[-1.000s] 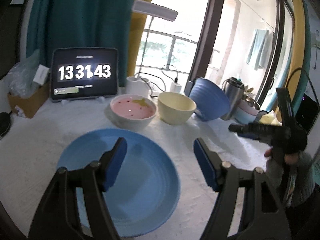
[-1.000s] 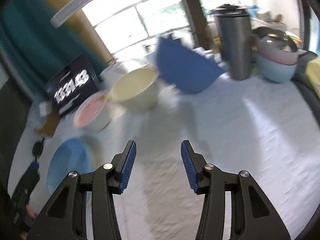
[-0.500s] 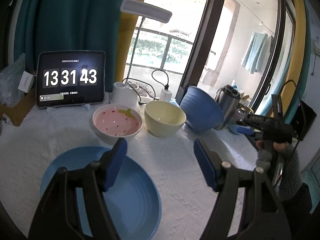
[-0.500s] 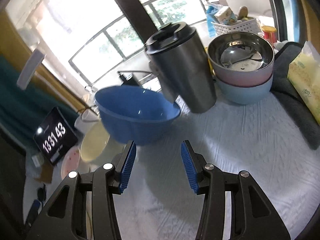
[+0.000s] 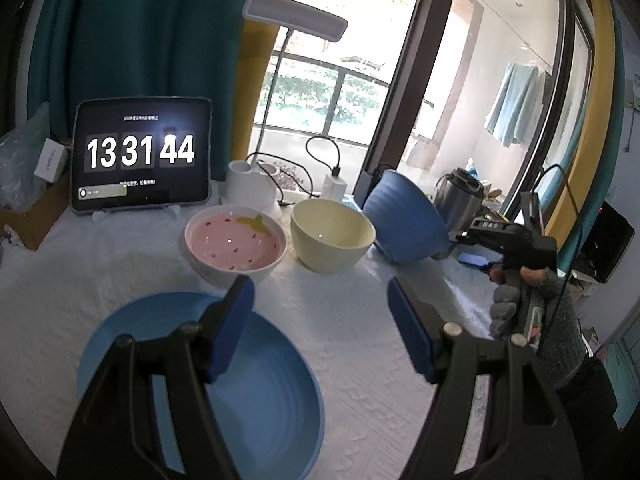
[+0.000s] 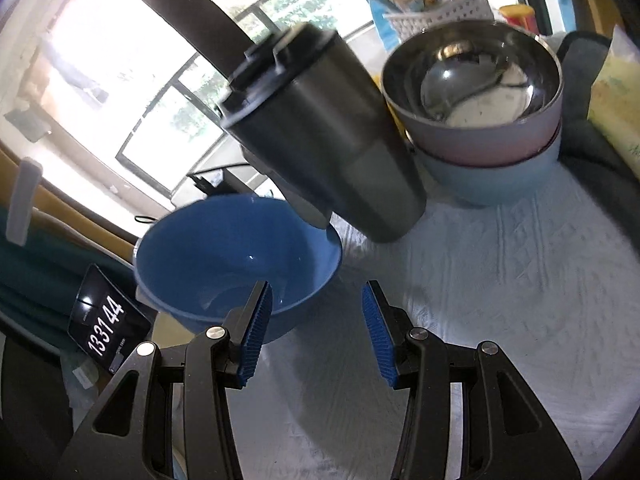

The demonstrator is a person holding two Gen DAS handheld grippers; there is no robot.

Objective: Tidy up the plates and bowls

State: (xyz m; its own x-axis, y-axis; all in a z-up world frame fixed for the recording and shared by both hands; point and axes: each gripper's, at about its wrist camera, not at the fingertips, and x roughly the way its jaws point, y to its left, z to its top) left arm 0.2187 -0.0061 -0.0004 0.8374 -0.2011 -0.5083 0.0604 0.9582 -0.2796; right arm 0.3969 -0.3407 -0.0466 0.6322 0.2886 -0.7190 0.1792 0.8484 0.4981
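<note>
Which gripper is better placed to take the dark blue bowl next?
Right gripper: its open fingers are close to the dark blue ribbed bowl. Left gripper hovers over the light blue plate, farther away.

Before you: one plate (image 5: 256, 400), five bowls (image 5: 236, 248) (image 5: 332, 240) (image 6: 236, 256) (image 6: 480, 92) (image 6: 496, 180), one tumbler (image 6: 332, 140), one tablet (image 5: 140, 160), two grippers (image 5: 320, 328) (image 6: 316, 336).

Left wrist view: above near plate (image 5: 224, 380), faces far window. Right wrist view: close, faces tumbler (image 6: 332, 136). Shared: blue bowl (image 5: 404, 216), clock tablet (image 5: 140, 156).
</note>
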